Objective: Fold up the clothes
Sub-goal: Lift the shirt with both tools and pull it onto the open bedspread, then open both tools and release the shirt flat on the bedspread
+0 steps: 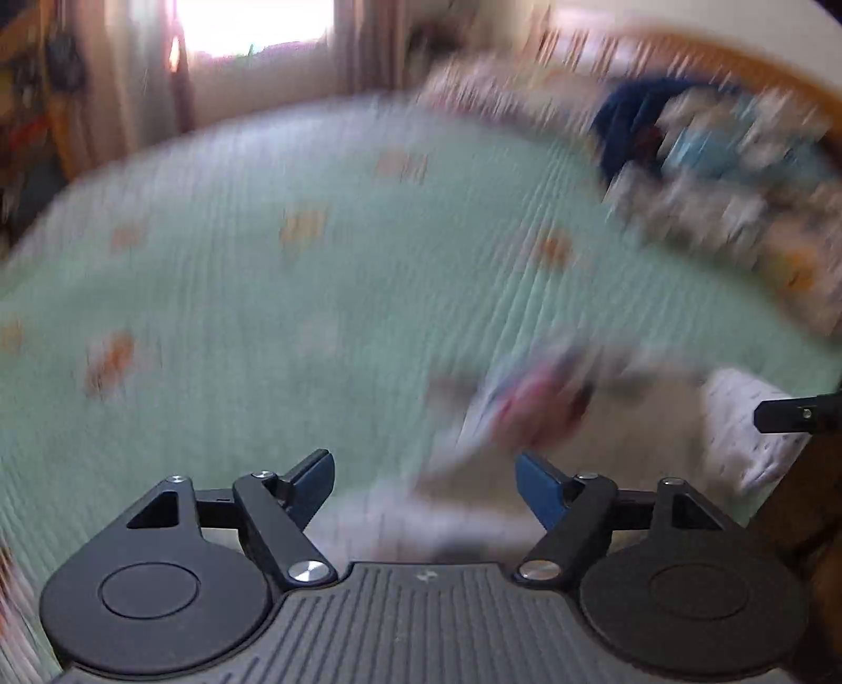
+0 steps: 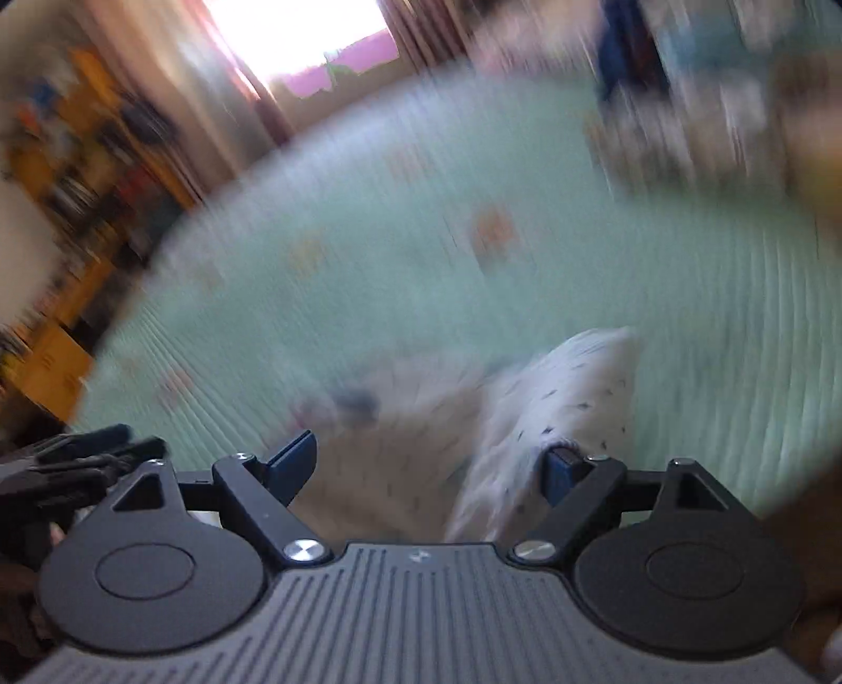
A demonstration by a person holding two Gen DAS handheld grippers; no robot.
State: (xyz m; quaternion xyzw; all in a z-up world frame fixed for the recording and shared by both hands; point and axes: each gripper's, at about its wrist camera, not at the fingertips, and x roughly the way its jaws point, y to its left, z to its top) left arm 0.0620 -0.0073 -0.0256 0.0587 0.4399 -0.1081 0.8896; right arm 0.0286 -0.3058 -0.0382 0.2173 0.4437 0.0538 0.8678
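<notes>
A white garment lies crumpled on the mint-green quilted bed cover (image 1: pixel 263 263). In the left wrist view its blurred colourful print (image 1: pixel 531 400) sits just beyond my left gripper (image 1: pixel 426 484), which is open with white cloth below the gap. A sleeve with small dark marks (image 1: pixel 737 421) lies to the right, beside a finger of the other gripper (image 1: pixel 784 415). In the right wrist view my right gripper (image 2: pixel 429 465) is open over the same garment (image 2: pixel 379 473). The speckled sleeve (image 2: pixel 558 400) drapes against its right finger (image 2: pixel 565 468). Both views are blurred.
A heap of mixed clothes (image 1: pixel 710 158) sits at the far right of the bed against a wooden headboard (image 1: pixel 737 47). A bright window with curtains (image 1: pixel 252 21) is beyond the bed. Cluttered shelves (image 2: pixel 79 158) stand at the left. My left gripper (image 2: pixel 79 458) shows at the left edge.
</notes>
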